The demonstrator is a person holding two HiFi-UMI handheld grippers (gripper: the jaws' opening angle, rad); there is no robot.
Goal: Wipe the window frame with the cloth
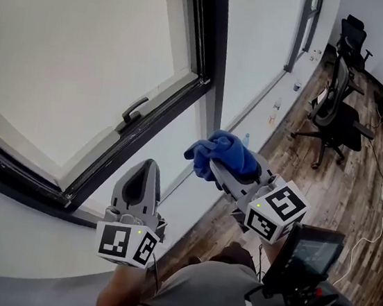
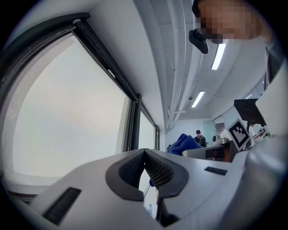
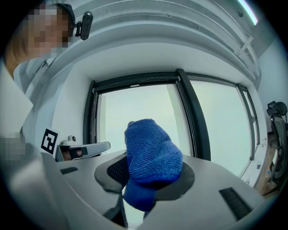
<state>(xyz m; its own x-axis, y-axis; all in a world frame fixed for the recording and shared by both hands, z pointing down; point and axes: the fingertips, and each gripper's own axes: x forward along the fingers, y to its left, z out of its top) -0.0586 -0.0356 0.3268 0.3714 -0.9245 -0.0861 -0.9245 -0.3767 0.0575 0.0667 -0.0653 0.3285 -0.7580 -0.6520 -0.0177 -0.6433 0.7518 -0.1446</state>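
Looking down in the head view, the right gripper [image 1: 215, 167] holds a crumpled blue microfibre cloth [image 1: 223, 153] in the air near the dark metal window frame [image 1: 213, 54]. The left gripper [image 1: 149, 170] points toward the frame's lower bar. In the left gripper view, its jaws are pressed together with nothing between them. In the right gripper view, the jaws are clenched on the cloth, with the frame beyond.

- cloth [image 3: 150, 157]: blue, nubbly looped weave, matt.
- window frame [image 1: 213, 54]: dark, smooth, faintly glossy, metal by its look.
- left hand-held gripper [image 2: 144, 152]: smooth matt grey plastic shell; pads [image 2: 158, 172] dark, finely ribbed, rubbery.
- floor [image 1: 345, 179]: wood planks, streaky grain, low sheen.
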